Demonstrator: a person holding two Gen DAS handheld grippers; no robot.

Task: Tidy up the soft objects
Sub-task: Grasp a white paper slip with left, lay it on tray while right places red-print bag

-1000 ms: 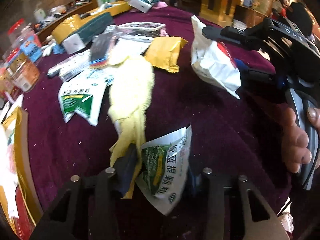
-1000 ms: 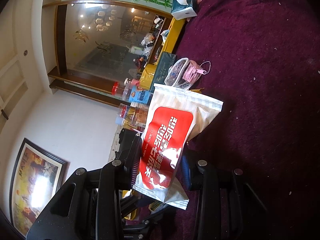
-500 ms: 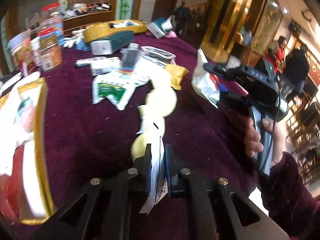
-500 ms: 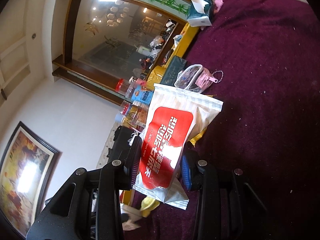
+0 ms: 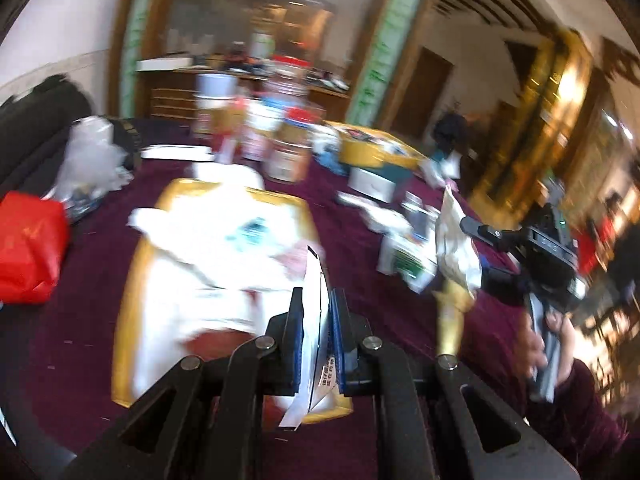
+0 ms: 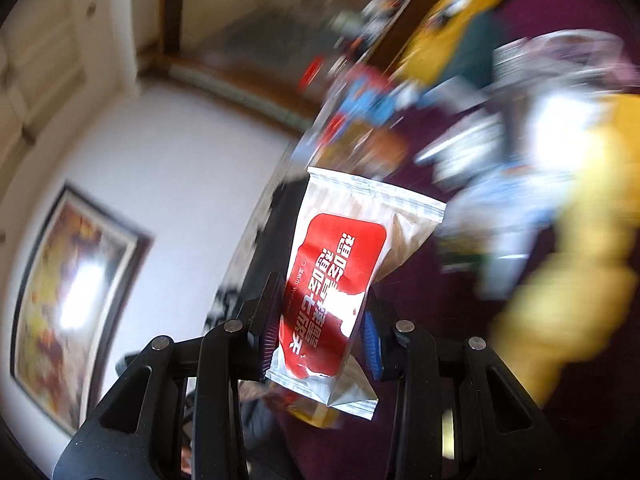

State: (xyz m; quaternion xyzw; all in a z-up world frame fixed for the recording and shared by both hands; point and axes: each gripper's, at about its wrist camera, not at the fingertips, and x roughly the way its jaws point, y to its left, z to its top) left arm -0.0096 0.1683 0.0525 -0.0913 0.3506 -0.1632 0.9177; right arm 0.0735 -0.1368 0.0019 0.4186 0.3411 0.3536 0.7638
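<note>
Now that I have swung my left gripper (image 5: 317, 334) away from the loose pile and toward the gold tray (image 5: 120, 344), its view has changed: half a second ago the yellow cloth lay straight ahead, and now the tray full of white packets (image 5: 208, 248) sits just beyond my fingertips. My left gripper is pressed together on the thin white sachet (image 5: 314, 320), held edge-on above the tray's near end. My right gripper (image 6: 320, 320) has stayed clamped on the red-and-white wipes packet (image 6: 340, 280), lifted clear of the purple bench (image 5: 84, 280); its view has blurred and turned toward the yellow cloth (image 6: 580, 280). I judge the sachet is ready to drop into the tray, with the wipes to follow. Farther off, jars (image 5: 288, 152) and boxes crowd the bench's far edge.
</note>
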